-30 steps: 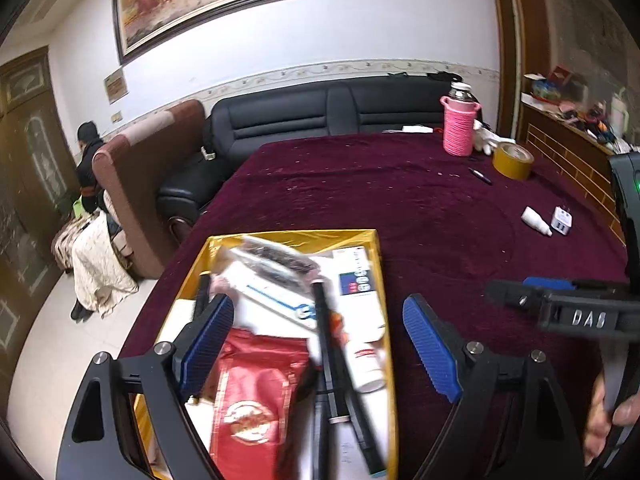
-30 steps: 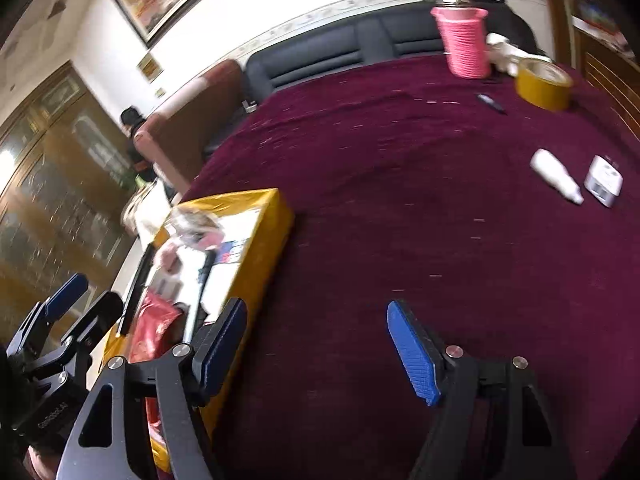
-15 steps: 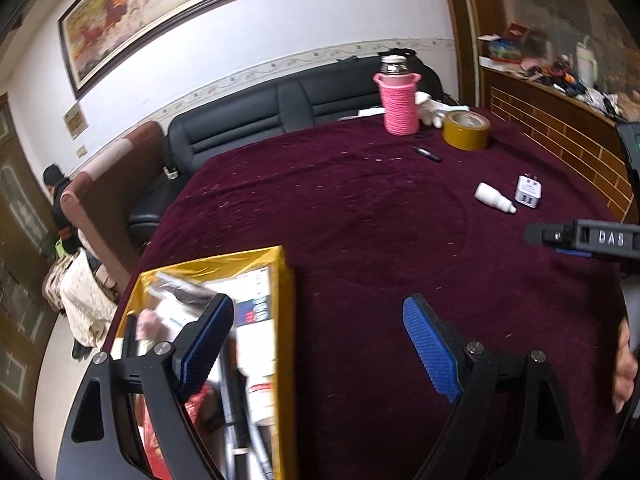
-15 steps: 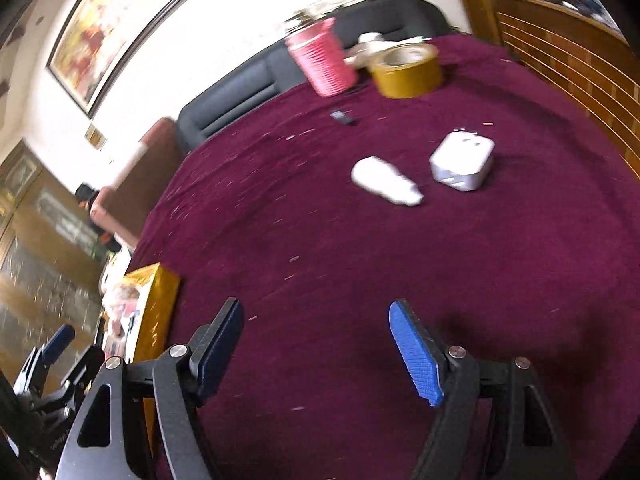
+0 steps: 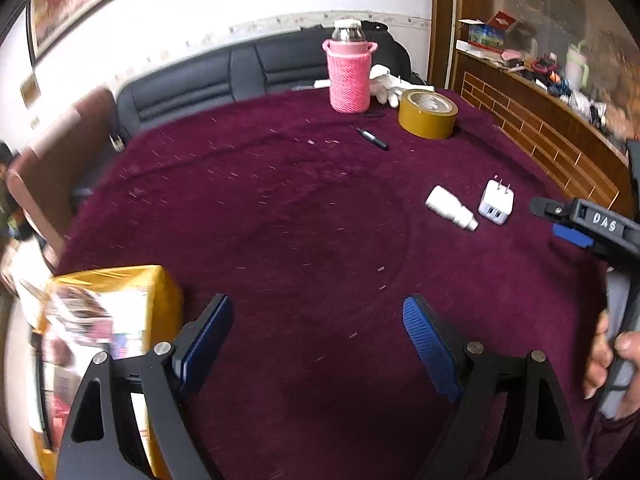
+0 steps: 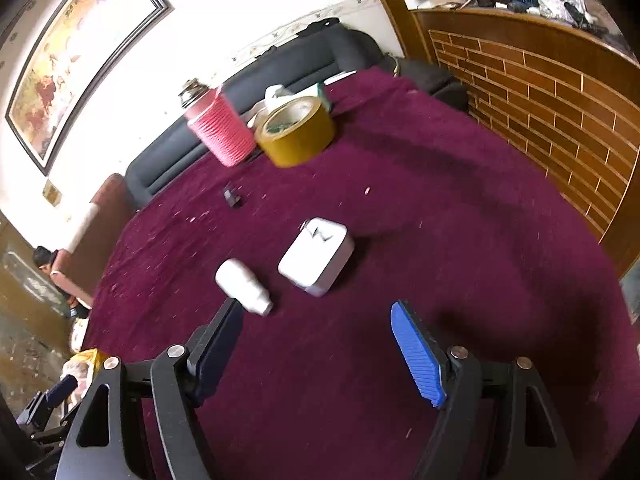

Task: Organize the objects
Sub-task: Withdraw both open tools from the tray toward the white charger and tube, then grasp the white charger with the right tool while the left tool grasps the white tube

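L gripper [image 5: 316,344] is hanging over bare maroon tablecloth [image 5: 300,220], jaws standing wide apart w/ nothing btwn them. At approx 8 o'clock in left wrist view, yellow box [image 5: 156,292] is sitting at table's near-left edge, contents blurred, red & white packets showing, can't tell more. Going right: pink-sleeved bottle [image 5: 349,76] is standing upright at 12 o'clock near far edge, white glove [image 5: 386,84] just beside it, black pen [image 5: 373,139] lying in front, long axis running from 10 to 4 o'clock. Tape roll [image 5: 427,114] is lying flat at approx 1 o'clock.

White bottle [image 6: 243,285] is lying on its side, long axis from approx 10 to 4 o'clock in right wrist view, narrow cap end pointing toward camera at 4–5 o'clock, rounded base away. Plain white, small, no label readable. White charger [image 6: 318,258] is lying flat just beside it on the right, not touching; prongs pointing away at approx 12–1 o'clock, USB-port end facing near side per left wrist view.

R gripper [image 6: 316,344] is hovering just short of both, jaws opening, nothing btwn them; its left finger [image 6: 218,350] is near bottle's cap end. Person's hand [image 5: 612,364] is gripping R gripper's handle at 3–4 o'clock in left view.
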### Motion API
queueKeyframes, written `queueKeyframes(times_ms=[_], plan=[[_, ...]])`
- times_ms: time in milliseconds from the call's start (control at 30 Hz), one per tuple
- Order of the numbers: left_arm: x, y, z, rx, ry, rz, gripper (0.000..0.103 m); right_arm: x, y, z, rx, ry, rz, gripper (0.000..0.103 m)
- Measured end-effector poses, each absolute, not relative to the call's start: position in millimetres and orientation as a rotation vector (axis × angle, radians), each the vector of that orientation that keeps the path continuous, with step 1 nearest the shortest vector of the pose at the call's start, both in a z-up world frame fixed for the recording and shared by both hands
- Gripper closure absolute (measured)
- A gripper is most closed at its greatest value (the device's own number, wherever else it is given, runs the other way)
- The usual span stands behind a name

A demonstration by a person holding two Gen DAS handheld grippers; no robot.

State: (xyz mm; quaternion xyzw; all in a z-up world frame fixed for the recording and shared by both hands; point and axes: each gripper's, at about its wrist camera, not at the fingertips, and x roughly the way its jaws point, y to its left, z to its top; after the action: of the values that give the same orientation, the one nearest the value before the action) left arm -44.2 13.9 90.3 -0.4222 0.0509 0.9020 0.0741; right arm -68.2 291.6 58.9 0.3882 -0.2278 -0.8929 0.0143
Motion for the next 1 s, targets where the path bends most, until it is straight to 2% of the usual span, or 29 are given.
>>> queueKeyframes(times_ms=[167,367,433,500,633,833,1000], plan=[[-68.6,32.6,78.7,-1.297,0.057,2.673,0.017,-103.3,288.0,52.5,1.259,-0.624,-2.803,0.020],[-96.5,63.8,71.3,-1.267,0.100,2.676,0.017,-134.9,266.7,39.0,1.326,-0.404,-2.866,0.020],[-105.1,72.4,67.8,-1.267,0.114,2.674,0.017,-140.7,264.1,31.3,1.337,-0.375,-2.842,0.041],[-113.1,80.1,64.8,-1.266,0.114,2.663,0.017,-139.0,266.9,29.0,1.328,-0.372,-2.840,0.043],[-129.7,94.6,57.0,-1.263,0.099,2.655,0.017,-128.4,277.9,35.8,1.318,-0.408,-2.840,0.057],[-159.8,122.5,39.0,-1.313,0.014,2.639,0.017,-125.0,305.5,31.9,1.331,-0.630,-2.772,0.059],[-171.4,151.5,26.1,-1.306,0.103,2.633,0.015,-125.3,301.9,31.9,1.327,-0.596,-2.781,0.059]])
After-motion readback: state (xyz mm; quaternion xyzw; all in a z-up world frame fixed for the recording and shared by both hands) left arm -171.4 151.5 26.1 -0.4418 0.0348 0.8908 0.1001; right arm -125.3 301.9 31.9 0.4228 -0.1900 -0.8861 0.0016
